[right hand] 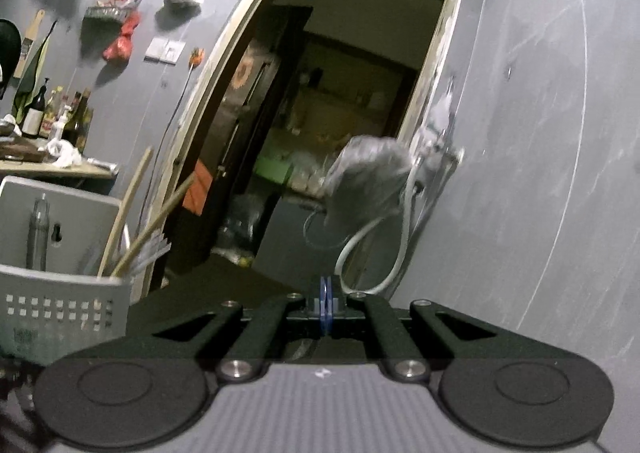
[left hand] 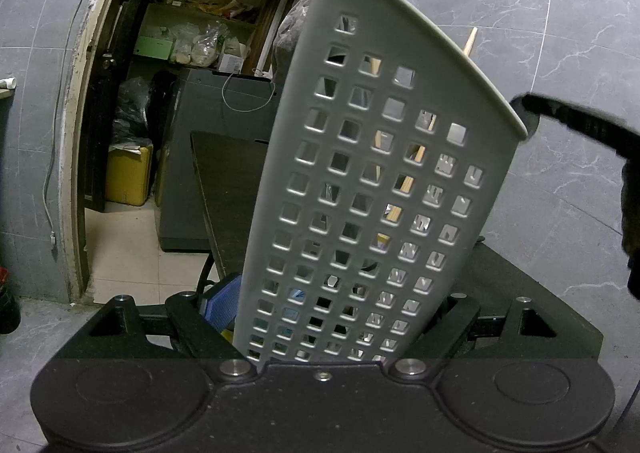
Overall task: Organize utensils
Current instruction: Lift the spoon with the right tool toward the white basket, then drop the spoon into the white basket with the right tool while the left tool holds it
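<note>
Your left hand-held gripper [left hand: 326,329] is partly open with the grey perforated utensil caddy [left hand: 372,173] standing upright between its jaws; the contact at the base is cut off by the gripper body, so you cannot confirm from the left wrist view that the pads actually press its walls. Your right hand-held gripper [right hand: 326,309] is fully closed, blue pads together, and holds nothing. From the right wrist view the caddy [right hand: 60,305] lies low and to the left of that gripper, which points level at the doorway [right hand: 340,93], not at the caddy. Wooden chopsticks [right hand: 132,209] lean out of the caddy's top, long axis slanting up and to the right. The left hand is the nearer one. The right view is blurred; the table [right hand: 224,285] is dark, and any loose utensils on it cannot be made out. A dark shape [left hand: 580,125] at the caddy's right rim is unidentifiable.
</note>
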### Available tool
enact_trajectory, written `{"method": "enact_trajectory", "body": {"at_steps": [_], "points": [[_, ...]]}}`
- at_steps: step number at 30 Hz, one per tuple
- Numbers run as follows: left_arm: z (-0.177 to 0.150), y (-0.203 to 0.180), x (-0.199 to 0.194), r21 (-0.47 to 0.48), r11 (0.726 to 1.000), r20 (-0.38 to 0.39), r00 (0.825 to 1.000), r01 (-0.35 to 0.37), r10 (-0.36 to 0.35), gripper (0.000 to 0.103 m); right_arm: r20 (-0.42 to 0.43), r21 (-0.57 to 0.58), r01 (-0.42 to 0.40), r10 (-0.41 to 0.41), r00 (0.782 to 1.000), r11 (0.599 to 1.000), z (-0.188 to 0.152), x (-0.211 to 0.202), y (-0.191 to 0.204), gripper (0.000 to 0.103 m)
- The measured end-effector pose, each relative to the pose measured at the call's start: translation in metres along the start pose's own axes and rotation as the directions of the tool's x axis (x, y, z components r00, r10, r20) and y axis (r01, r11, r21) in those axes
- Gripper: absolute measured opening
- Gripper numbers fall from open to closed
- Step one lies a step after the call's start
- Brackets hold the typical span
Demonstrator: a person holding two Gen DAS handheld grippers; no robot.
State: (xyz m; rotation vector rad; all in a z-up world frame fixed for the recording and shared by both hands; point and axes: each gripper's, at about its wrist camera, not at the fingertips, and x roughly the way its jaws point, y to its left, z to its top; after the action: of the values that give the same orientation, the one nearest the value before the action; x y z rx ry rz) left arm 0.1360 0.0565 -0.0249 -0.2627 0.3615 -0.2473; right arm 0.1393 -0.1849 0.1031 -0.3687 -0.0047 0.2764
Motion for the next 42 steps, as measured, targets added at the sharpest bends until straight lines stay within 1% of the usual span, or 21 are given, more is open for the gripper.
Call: {"method": "enact_trajectory", "body": {"at_steps": [4,15,19,23,27,29,31,35,38,42], "points": [[0.000,0.000,0.000,0.000,1.000,0.001,1.000,0.000,0.000,0.087,0.035,-0.030,0.010,-0.009,0.999,1.000,0.015,0.000,0.002,0.001],[0.000,0.000,0.000,0.000,1.000,0.000,1.000,0.000,0.000,0.087,0.062,-0.109,0.005,0.002,0.998,0.994,0.032,-0.014,0.019,0.001],[0.000,0.000,0.000,-0.001,1.000,0.000,1.000,0.000,0.000,0.087,0.107,-0.139,0.009,0.006,0.994,0.990,0.047,-0.027,0.024,0.001],[0.000,0.000,0.000,-0.001,1.000,0.000,1.000,0.000,0.000,0.087,0.202,-0.176,0.023,0.013,0.979,0.984,0.073,-0.044,0.030,0.001],[0.000,0.000,0.000,-0.001,1.000,0.001,1.000,-0.002,0.002,0.087,0.307,-0.209,0.014,0.052,0.950,0.978,0.104,-0.062,0.038,0.001],[0.000,0.000,0.000,-0.001,1.000,0.000,1.000,-0.002,0.002,0.087,0.349,-0.220,-0.004,0.083,0.934,0.975,0.116,-0.067,0.045,0.001],[0.000,0.000,0.000,-0.001,1.000,0.001,1.000,-0.001,0.001,0.087,0.371,-0.233,-0.027,0.114,0.921,0.972,0.123,-0.068,0.053,0.001],[0.000,0.000,0.000,0.000,1.000,0.001,1.000,-0.001,0.001,0.087,0.371,-0.245,-0.108,0.196,0.908,0.964,0.123,-0.062,0.074,0.001],[0.000,0.000,0.000,0.000,1.000,0.001,1.000,-0.001,0.001,0.087,0.337,-0.240,-0.170,0.246,0.909,0.956,0.116,-0.054,0.087,0.001],[0.000,0.000,0.000,-0.001,1.000,0.001,1.000,-0.001,0.001,0.087,0.278,-0.212,-0.231,0.285,0.917,0.950,0.103,-0.040,0.097,0.001]]}}
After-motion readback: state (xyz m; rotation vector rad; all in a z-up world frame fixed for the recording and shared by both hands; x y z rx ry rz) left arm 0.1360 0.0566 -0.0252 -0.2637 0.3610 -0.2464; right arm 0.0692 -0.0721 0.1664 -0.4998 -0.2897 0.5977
